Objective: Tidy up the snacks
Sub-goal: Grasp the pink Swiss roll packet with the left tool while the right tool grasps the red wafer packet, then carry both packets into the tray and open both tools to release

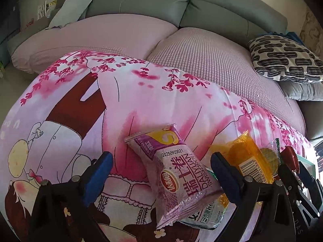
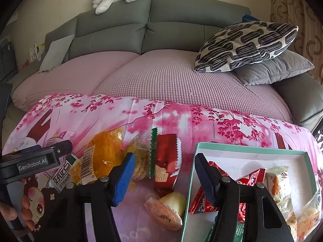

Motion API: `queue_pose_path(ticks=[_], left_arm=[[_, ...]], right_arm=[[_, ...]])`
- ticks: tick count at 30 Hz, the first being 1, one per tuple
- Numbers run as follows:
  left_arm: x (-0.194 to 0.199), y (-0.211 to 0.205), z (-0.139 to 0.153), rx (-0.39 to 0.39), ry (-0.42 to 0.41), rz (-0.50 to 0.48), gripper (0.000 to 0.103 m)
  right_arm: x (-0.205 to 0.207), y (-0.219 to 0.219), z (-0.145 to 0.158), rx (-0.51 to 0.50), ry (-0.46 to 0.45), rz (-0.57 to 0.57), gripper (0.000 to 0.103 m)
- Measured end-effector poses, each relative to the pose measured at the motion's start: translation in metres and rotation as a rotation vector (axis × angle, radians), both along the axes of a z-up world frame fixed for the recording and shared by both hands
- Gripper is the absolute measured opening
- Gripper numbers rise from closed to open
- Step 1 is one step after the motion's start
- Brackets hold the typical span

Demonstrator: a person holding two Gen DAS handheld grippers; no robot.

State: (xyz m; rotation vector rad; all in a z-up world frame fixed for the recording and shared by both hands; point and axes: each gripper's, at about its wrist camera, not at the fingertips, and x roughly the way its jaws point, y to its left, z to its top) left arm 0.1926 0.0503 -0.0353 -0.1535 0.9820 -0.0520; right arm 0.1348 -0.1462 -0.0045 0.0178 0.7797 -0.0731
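Snack packets lie scattered on a pink blossom-printed cloth (image 1: 161,100) before a grey sofa (image 2: 161,24). A white, teal-rimmed cardboard box (image 2: 250,151) holds several packets. A purple Swiss-roll packet (image 1: 177,173) rests between the spread fingers of the left gripper (image 1: 161,161). The right gripper (image 2: 163,165), jaws spread, straddles the box's left wall near a red wafer packet (image 2: 167,157).

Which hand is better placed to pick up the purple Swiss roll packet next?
Left. The purple Swiss roll packet lies between the open left tongs. The right tongs, also open, sit beside the box, with the packet outside their gap.
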Motion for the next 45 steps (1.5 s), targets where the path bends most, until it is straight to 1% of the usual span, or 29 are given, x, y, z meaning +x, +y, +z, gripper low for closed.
queue_pose_path(ticks=[1, 2, 4, 7, 9, 10, 12, 13, 15, 17, 19, 21, 24, 32, 36, 40, 45], left_arm=[[0.000, 0.000, -0.002, -0.001, 0.005, -0.001, 0.092], [0.001, -0.001, -0.004, -0.002, 0.011, -0.002, 0.086], [0.002, 0.000, -0.007, -0.009, 0.018, 0.001, 0.084], [0.002, 0.000, -0.009, -0.004, 0.016, 0.004, 0.081], [0.002, 0.002, -0.010, -0.001, 0.014, 0.014, 0.067], [0.002, 0.003, -0.011, 0.003, 0.016, 0.022, 0.064], [0.001, 0.008, -0.012, 0.002, 0.015, 0.032, 0.055], [0.001, 0.009, -0.013, -0.002, 0.013, 0.036, 0.053], [0.000, 0.012, -0.013, 0.002, 0.009, 0.046, 0.045], [-0.001, 0.012, -0.013, 0.003, 0.003, 0.046, 0.044], [-0.001, 0.012, -0.012, 0.007, -0.002, 0.045, 0.042], [-0.003, 0.013, -0.010, -0.004, -0.006, 0.046, 0.041], [-0.007, 0.015, -0.004, -0.023, -0.018, 0.051, 0.040], [-0.029, 0.017, 0.022, -0.037, -0.077, 0.048, 0.039], [-0.042, 0.014, 0.037, -0.037, -0.106, 0.033, 0.039], [-0.057, 0.005, 0.049, -0.043, -0.130, 0.006, 0.039], [-0.077, -0.019, 0.059, -0.045, -0.151, -0.056, 0.040]], right_arm=[[0.001, -0.001, -0.002, 0.008, 0.007, -0.001, 0.055], [0.003, -0.002, -0.004, 0.027, 0.012, -0.003, 0.051], [0.003, -0.007, -0.006, 0.063, 0.012, -0.010, 0.050], [0.003, -0.009, -0.005, 0.090, 0.004, -0.002, 0.047], [0.001, -0.010, -0.004, 0.102, -0.007, 0.006, 0.045], [0.000, -0.011, -0.003, 0.105, -0.013, 0.006, 0.044], [-0.002, -0.013, 0.000, 0.118, -0.026, 0.006, 0.038], [-0.002, -0.015, 0.001, 0.126, -0.032, 0.001, 0.036], [-0.002, -0.019, 0.002, 0.143, -0.037, -0.005, 0.031], [0.000, -0.021, 0.001, 0.146, -0.025, -0.014, 0.028], [0.000, -0.022, 0.001, 0.147, -0.025, -0.019, 0.027], [-0.002, -0.021, 0.002, 0.140, -0.034, -0.018, 0.027], [-0.007, -0.023, 0.008, 0.142, -0.060, -0.021, 0.026], [-0.032, -0.028, 0.032, 0.170, -0.125, -0.043, 0.026], [-0.050, -0.032, 0.043, 0.175, -0.140, -0.060, 0.026], [-0.066, -0.037, 0.048, 0.174, -0.128, -0.084, 0.026], [-0.088, -0.044, 0.054, 0.187, -0.125, -0.096, 0.026]])
